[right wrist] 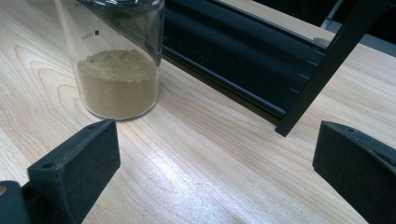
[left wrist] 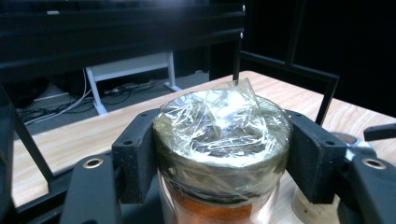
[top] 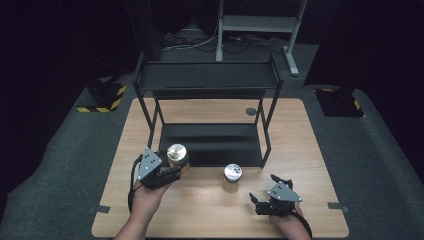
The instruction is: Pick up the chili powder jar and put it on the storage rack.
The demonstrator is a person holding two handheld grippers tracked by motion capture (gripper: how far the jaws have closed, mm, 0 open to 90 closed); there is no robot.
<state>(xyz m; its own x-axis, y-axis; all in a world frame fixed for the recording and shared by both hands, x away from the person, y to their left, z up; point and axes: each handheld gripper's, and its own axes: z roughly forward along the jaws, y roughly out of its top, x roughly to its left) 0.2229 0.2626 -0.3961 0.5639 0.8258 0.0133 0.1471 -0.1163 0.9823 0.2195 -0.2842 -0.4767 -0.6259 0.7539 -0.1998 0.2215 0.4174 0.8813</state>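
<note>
My left gripper point(top: 176, 169) is shut on a glass jar of orange-red powder point(top: 178, 156) with a foil-wrapped lid, held near the front left leg of the black shelf rack point(top: 207, 82). In the left gripper view both black pads point(left wrist: 135, 154) press the jar point(left wrist: 219, 135) just under its lid. A second jar with tan powder point(top: 232, 176) stands on the wooden table point(top: 220, 210) in front of the rack's lower shelf. My right gripper point(top: 262, 192) rests open near the front right edge. The tan jar point(right wrist: 116, 65) lies ahead of its left jaw, apart from it.
The rack has a lower shelf point(top: 210, 144) at table level and an upper shelf point(top: 207, 76). Its front right leg point(right wrist: 322, 70) stands close ahead of the right gripper. A white-framed stand point(top: 255, 25) sits on the floor beyond the table.
</note>
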